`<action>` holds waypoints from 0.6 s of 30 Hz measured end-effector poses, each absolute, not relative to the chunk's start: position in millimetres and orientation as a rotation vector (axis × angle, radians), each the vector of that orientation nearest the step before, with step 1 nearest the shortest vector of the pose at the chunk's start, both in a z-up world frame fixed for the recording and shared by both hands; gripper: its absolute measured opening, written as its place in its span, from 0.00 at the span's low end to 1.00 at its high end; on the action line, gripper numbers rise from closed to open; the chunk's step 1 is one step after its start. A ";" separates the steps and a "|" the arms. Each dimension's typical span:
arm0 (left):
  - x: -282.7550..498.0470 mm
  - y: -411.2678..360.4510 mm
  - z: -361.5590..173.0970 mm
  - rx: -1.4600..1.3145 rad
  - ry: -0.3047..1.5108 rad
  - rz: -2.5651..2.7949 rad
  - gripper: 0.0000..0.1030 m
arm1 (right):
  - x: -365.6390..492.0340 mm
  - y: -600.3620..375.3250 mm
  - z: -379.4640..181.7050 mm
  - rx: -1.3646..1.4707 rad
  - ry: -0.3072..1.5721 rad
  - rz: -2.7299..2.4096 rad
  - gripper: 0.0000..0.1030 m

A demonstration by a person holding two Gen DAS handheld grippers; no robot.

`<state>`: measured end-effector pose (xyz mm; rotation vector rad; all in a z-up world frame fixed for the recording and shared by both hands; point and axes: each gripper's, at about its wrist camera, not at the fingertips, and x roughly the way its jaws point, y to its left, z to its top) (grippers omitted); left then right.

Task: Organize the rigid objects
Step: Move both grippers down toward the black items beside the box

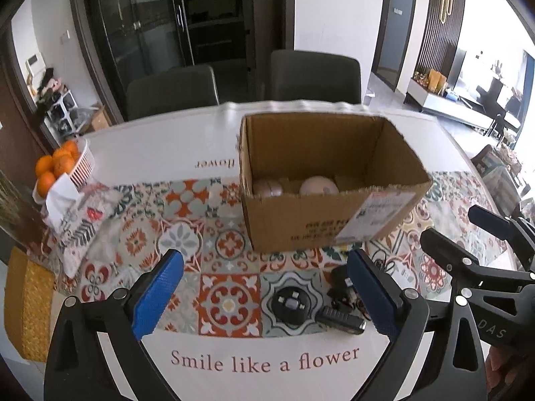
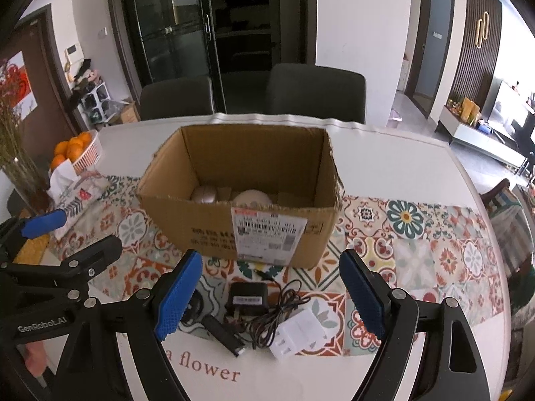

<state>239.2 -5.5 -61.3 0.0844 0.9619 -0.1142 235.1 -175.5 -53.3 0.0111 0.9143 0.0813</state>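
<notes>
Our left gripper (image 1: 265,295) and right gripper (image 2: 271,295) both wide, empty-fingered, cardboard box (image 2: 240,197) at twelve o'clock.

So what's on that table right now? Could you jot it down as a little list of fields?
container: open brown cardboard box, upright on the patterned tablecloth
inside box: two pale rounded objects, only partly visible
in front of box: black power adapter with thin cord, black stick-shaped device, white plastic plug block, round black disc
left gripper: open, holding nothing
right gripper: open, holding nothing
far left: white basket of oranges
</notes>
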 end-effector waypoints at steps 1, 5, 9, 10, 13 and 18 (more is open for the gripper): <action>238.5 -5.4 -64.0 0.084 0.968 -0.115 0.97 | 234.8 -175.4 -56.6 0.010 0.922 0.083 0.82; 238.4 -5.4 -79.3 0.074 1.012 -0.116 0.97 | 232.6 -174.5 -70.1 0.000 0.945 0.085 0.82; 238.9 -7.3 -96.5 0.072 1.059 -0.117 0.96 | 232.1 -174.6 -82.7 -0.010 0.971 0.081 0.82; 239.2 -8.3 -101.9 0.073 1.072 -0.117 0.96 | 232.0 -175.0 -85.9 -0.010 0.976 0.081 0.82; 240.1 -9.8 -113.7 0.072 1.101 -0.118 0.96 | 232.8 -176.1 -95.4 -0.016 0.997 0.075 0.82; 244.5 -13.1 -141.0 0.056 1.178 -0.125 0.92 | 235.7 -178.0 -115.2 -0.024 1.050 0.064 0.82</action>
